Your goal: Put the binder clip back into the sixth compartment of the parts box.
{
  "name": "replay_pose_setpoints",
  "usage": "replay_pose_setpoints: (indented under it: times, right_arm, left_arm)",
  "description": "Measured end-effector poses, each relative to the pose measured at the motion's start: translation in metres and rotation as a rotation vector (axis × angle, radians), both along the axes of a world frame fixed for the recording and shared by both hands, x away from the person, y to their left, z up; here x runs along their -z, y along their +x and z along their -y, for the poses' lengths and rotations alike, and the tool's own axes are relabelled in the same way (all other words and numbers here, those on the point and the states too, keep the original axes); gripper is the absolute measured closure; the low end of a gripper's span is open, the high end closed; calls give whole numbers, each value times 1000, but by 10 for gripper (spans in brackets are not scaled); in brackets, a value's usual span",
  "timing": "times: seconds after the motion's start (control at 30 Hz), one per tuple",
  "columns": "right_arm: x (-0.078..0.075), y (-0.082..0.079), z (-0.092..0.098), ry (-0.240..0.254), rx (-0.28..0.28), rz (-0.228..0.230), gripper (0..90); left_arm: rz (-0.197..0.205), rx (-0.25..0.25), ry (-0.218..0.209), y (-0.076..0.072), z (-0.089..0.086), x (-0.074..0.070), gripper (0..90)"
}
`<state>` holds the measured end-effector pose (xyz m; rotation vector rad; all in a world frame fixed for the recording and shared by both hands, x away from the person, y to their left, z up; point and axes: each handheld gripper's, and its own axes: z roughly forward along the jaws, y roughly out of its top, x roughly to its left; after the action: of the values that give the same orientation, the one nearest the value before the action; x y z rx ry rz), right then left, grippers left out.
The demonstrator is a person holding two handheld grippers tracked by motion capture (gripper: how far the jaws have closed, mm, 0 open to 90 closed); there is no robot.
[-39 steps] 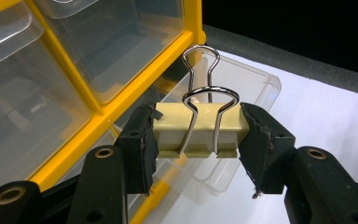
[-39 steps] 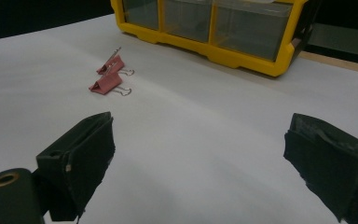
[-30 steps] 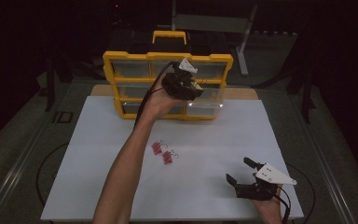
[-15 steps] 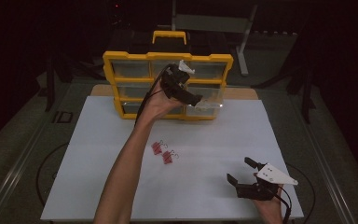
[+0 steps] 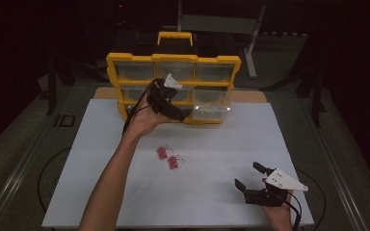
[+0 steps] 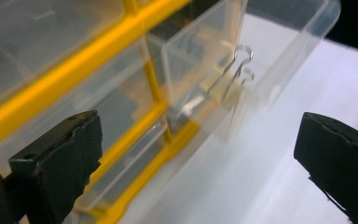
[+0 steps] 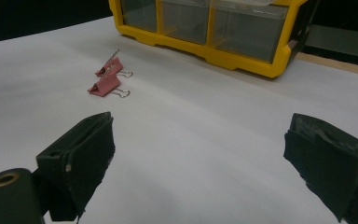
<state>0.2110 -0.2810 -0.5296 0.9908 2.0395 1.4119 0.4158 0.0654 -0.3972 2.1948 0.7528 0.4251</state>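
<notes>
Left claw point(image 5: 185, 115) sits at the front of the yellow organizer point(image 5: 173, 60), beside the pulled-out clear drawer point(image 5: 211, 107) in the bottom row; its jaws have just been opening and now stand wide with nothing between them. The left gripper view shows a pale binder clip point(image 6: 223, 86) inside that drawer point(image 6: 261, 56), wire handles up, resting against the front wall, so the judgement is that this clip has been let go into the drawer. Two pink binder clips point(image 5: 167, 157) remain on the white table point(image 5: 101, 144), near each other, toward the person from the organizer and on the near side of the left hand point(image 5: 144, 120). From the left claw they lie back toward the person and slightly to the picture's left of the drawer; from the right claw point(image 5: 250, 178) they lie to its left and farther up the table. The right claw is also wide open and empty, low over the table's near right corner. In the right gripper view the clips point(image 7: 106, 80) lie with their wire handles pointing toward the organizer point(image 7: 242, 60), bodies roughly parallel. The left hand looks the nearer one. The table around the clips is bare on all sides, so a descent from above has room; the drawer's protruding front edge is the one thing to clear while backing out.
</notes>
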Motion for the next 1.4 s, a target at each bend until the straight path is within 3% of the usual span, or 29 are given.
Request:
replay_pose_setpoints:
  times: [0.23, 0.4, 0.5, 0.9, 1.4]
  right_arm:
    - [0, 0, 0, 4, -1, -4, 78]
    - [0, 0, 1, 8, 1, -1, 78]
    - [0, 0, 1, 13, 0, -2, 78]
    - [0, 0, 0, 13, 1, -4, 78]
    - [0, 0, 1, 11, 2, -4, 78]
  left_arm:
    - [2, 8, 12, -13, -18, 18, 25]
    - [5, 11, -26, -25, -27, 29, 36]
    - [6, 19, -27, -33, -29, 39, 39]
    - [-29, 36, 5, -46, -39, 67, 45]
    - [-73, 63, 78, -51, -52, 95, 68]
